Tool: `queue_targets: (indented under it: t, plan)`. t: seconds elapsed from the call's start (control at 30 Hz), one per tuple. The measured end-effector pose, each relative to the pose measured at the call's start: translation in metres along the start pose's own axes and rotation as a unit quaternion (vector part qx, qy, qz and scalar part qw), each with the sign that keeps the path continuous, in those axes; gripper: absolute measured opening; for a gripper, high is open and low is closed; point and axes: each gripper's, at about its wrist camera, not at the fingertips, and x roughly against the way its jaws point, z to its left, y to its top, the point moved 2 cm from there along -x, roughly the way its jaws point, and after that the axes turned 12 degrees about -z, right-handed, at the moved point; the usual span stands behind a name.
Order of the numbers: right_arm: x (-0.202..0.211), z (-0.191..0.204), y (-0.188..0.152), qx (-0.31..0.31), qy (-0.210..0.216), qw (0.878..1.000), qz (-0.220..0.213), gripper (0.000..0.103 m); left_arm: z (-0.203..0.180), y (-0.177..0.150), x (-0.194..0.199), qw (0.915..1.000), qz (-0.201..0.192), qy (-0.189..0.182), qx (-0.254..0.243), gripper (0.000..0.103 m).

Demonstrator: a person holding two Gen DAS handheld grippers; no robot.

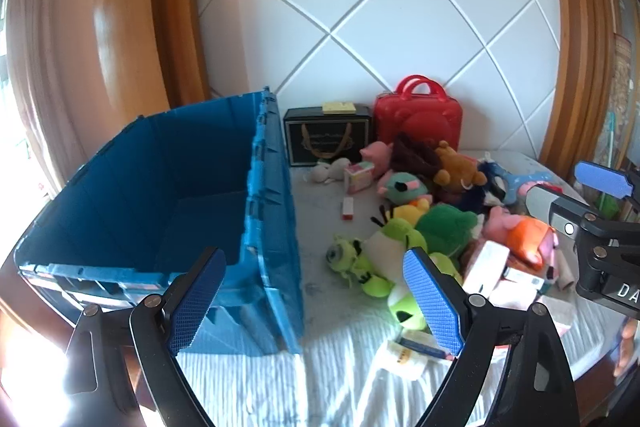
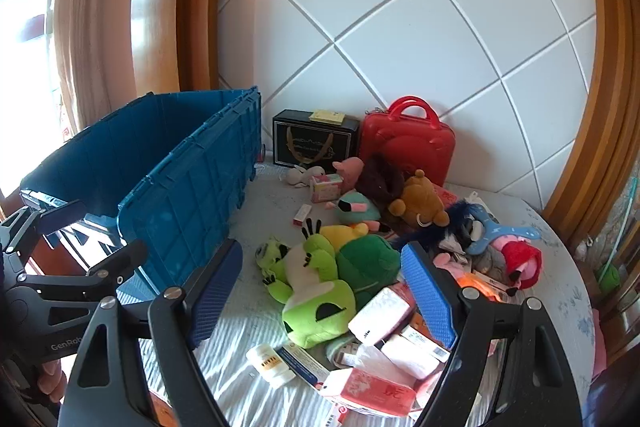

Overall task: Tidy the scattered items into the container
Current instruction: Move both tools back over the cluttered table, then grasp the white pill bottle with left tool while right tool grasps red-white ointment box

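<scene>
From the left wrist view, the left gripper (image 1: 316, 303) hung over the bed (image 1: 344, 379) with its jaws spread wide and nothing between them. Just ahead to the left stood the blue container (image 1: 276, 227), open-topped; what could be seen of its inside looked bare. To its right lay the scattered items: a green frog plush (image 1: 394, 247), a small one-eyed green monster (image 1: 344, 259), a brown bear (image 1: 456, 163), white boxes (image 1: 492, 267) and more soft toys heaped together. A black box (image 1: 328, 139) and a red case (image 1: 420, 119) leaned against the headboard. The right gripper (image 1: 568, 199) showed at the right edge.

From the right wrist view, the right gripper (image 2: 320, 291) hovered above the pile, its jaws likewise wide apart and holding nothing. The frog plush (image 2: 316, 291) lay directly between and beyond them, with a white bottle (image 2: 270, 363) and a pink packet (image 2: 372, 391) nearer the camera. The container (image 2: 188, 195) sat well to the left, the left gripper (image 2: 68, 227) just beside it.

Judging by this, the tidying had barely begun: practically everything remained on the bed.
</scene>
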Motion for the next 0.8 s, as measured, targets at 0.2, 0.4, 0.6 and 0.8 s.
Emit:
queue_targets:
  t: [0.2, 0.4, 0.6, 0.8]
  plan:
    - [0.013, -0.063, -0.049, -0.023, -0.024, 0.999, 0.035, 0.082, -0.057, -0.027, -0.002, 0.9995, 0.027, -0.016, -0.001, 0.092]
    - [0.005, -0.11, -0.11, -0.051, -0.034, 0.994, 0.091, 0.082, -0.1, -0.07, -0.015, 0.9971, 0.073, -0.018, -0.012, 0.092]
    - [-0.008, -0.124, -0.169, -0.076, -0.037, 0.985, 0.149, 0.082, -0.114, -0.121, -0.042, 0.9906, 0.133, -0.018, -0.027, 0.092]
    - [-0.022, -0.109, -0.209, -0.104, -0.038, 0.976, 0.187, 0.082, -0.11, -0.166, -0.07, 0.9813, 0.186, -0.033, -0.039, 0.092]
